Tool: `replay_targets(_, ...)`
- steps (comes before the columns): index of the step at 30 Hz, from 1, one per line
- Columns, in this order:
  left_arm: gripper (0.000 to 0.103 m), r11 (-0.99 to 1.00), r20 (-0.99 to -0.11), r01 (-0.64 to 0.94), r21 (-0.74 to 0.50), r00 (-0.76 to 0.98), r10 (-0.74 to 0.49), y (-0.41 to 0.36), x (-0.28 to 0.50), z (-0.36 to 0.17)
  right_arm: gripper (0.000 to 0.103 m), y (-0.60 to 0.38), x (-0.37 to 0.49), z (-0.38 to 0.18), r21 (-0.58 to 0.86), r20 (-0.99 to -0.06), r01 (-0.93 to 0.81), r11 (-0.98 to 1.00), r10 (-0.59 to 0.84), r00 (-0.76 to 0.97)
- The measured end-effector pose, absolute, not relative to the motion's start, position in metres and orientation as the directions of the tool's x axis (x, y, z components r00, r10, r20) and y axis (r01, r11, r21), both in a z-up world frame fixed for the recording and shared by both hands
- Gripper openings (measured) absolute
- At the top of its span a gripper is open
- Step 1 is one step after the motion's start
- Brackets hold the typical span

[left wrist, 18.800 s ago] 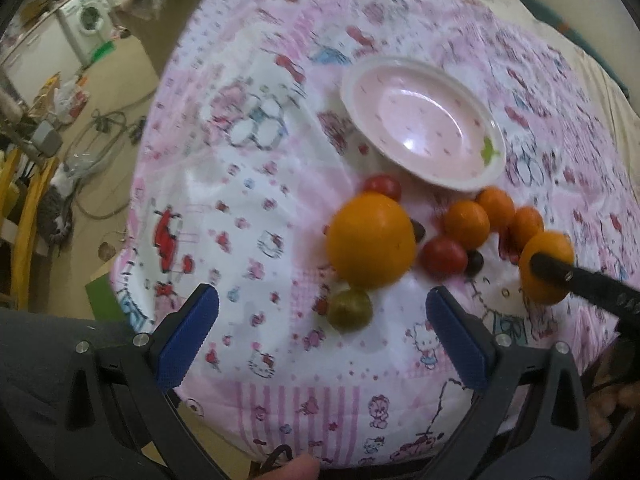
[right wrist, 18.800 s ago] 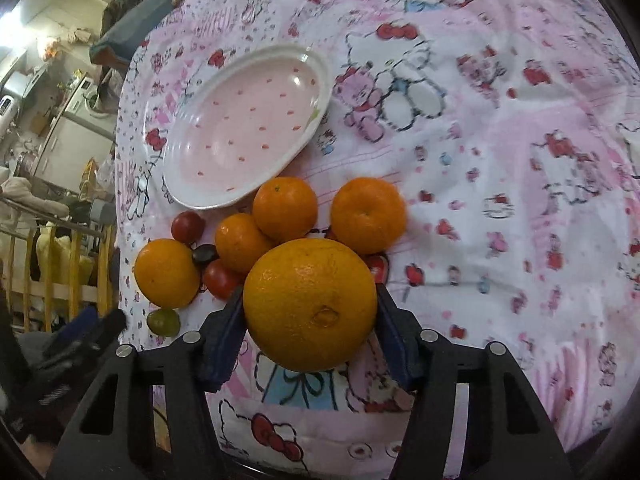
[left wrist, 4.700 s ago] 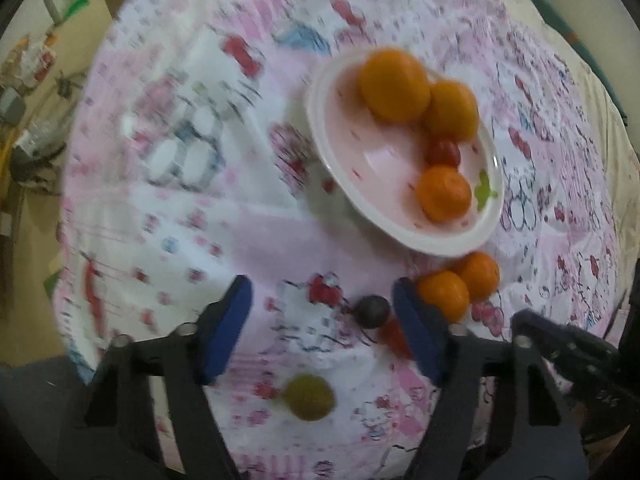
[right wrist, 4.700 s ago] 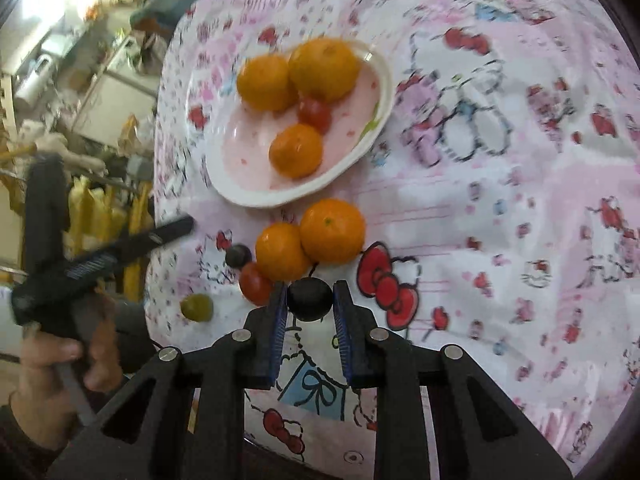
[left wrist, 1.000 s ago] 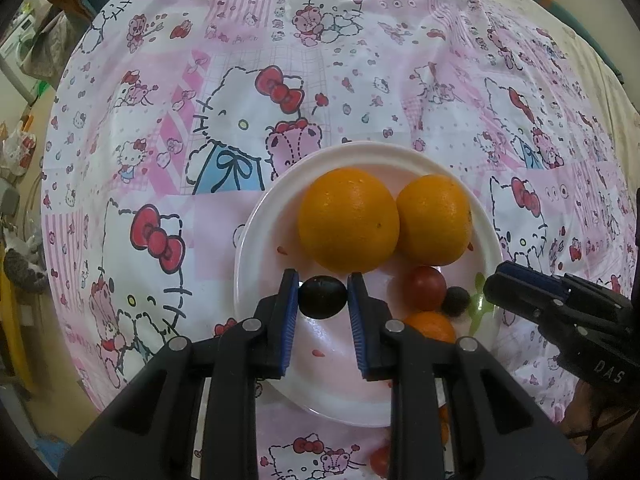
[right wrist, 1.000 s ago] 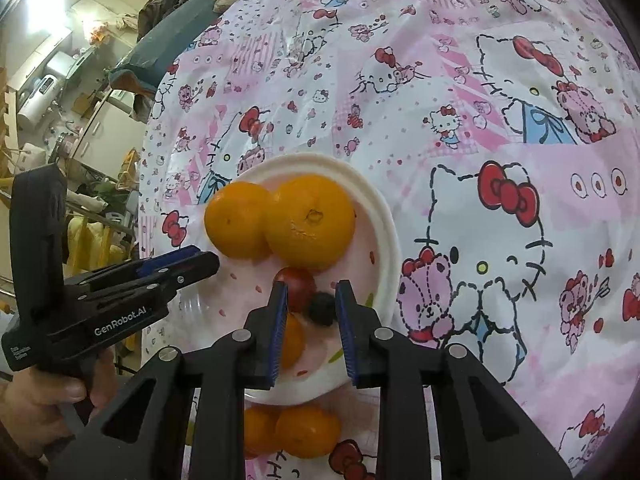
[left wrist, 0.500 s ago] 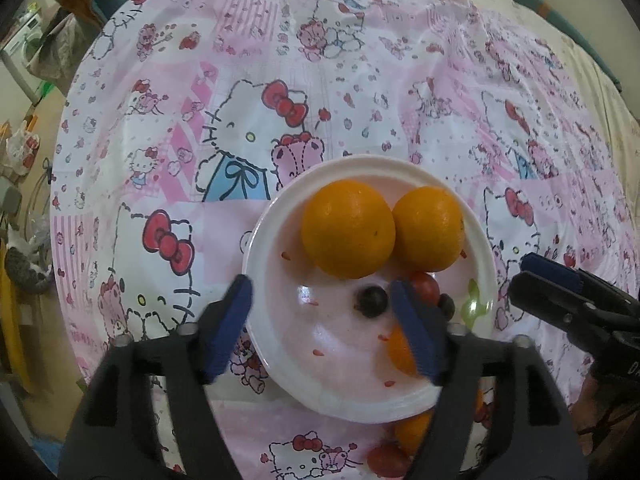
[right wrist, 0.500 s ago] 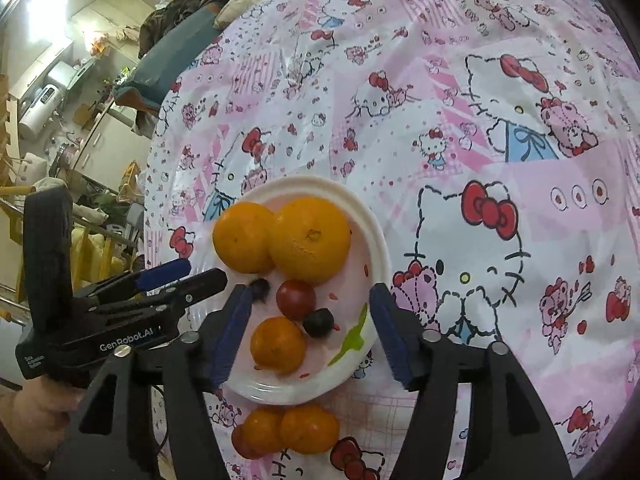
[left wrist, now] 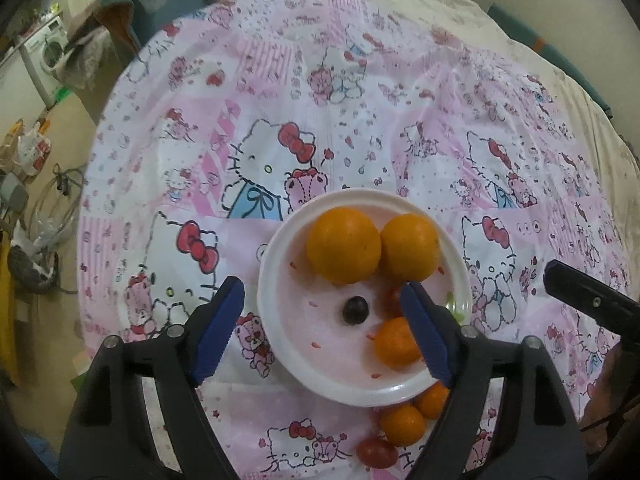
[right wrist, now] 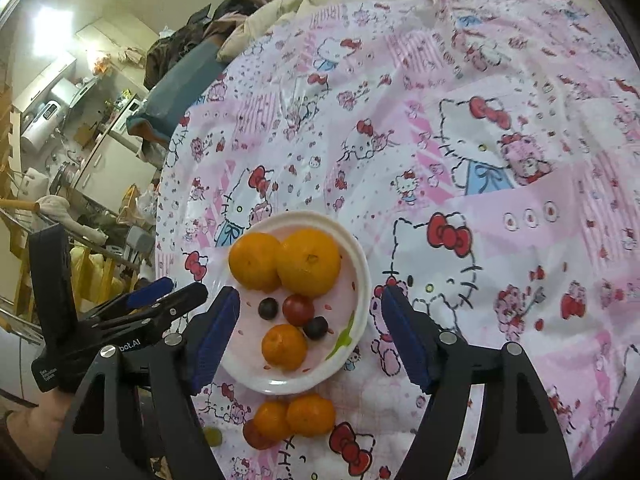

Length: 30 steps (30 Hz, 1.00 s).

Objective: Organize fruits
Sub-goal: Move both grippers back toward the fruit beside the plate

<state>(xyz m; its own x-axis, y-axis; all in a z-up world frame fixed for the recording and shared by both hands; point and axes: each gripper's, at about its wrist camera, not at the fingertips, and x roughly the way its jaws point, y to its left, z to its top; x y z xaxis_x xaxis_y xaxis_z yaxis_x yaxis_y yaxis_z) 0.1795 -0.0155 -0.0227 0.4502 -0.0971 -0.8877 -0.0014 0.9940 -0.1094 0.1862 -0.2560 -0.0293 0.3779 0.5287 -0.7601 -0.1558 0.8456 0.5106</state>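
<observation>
While hovering over the plate (left wrist: pixel 276 344), spread wide and gripping nothing: left claw (left wrist: pixel 322 296), and right claw (right wrist: pixel 310 300) just the same. Already on the plate: two oranges (left wrist: pixel 344 250) touching at the far side, a mandarin (left wrist: pixel 396 342), a tomato (right wrist: pixel 298 310), two dark grapes (left wrist: pixel 355 310).

Left out on the cloth (left wrist: pixel 280 120), just beside the plate's near rim: loose mandarins (right wrist: pixel 310 414) touching each other, a loose tomato (right wrist: pixel 256 434) pressed against them, and a small green fruit (right wrist: pixel 212 436), half hidden behind the right claw's finger, possibly a grape, hard to say.

Key for the next pick: all of it lying nearer the holder than either claw's tips, so drawing back and down, not reaching on. Loose mandarins squarely between the right claw's fingers, so probably right's job. Green fruit off to the left, closer to the left claw. Round fruit, no long axis to line up.
</observation>
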Motion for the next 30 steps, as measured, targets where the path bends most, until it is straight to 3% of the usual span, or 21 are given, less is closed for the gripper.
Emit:
replay_targets(12,0.078,0.992,-0.871,-0.004,-0.127,0.479,-0.110,0.001,0.151,-0.002,0.076,-0.277,0.147,-0.007,0.503,-0.750,-0.135,0.854,0.509,0.424)
replay_targets(30,0.078,0.986,-0.916,-0.061,-0.155,0.384,-0.120,-0.002,0.099,-0.005,0.076,-0.289,0.113,-0.032,0.581,-0.755,-0.038,0.813,0.556,0.346)
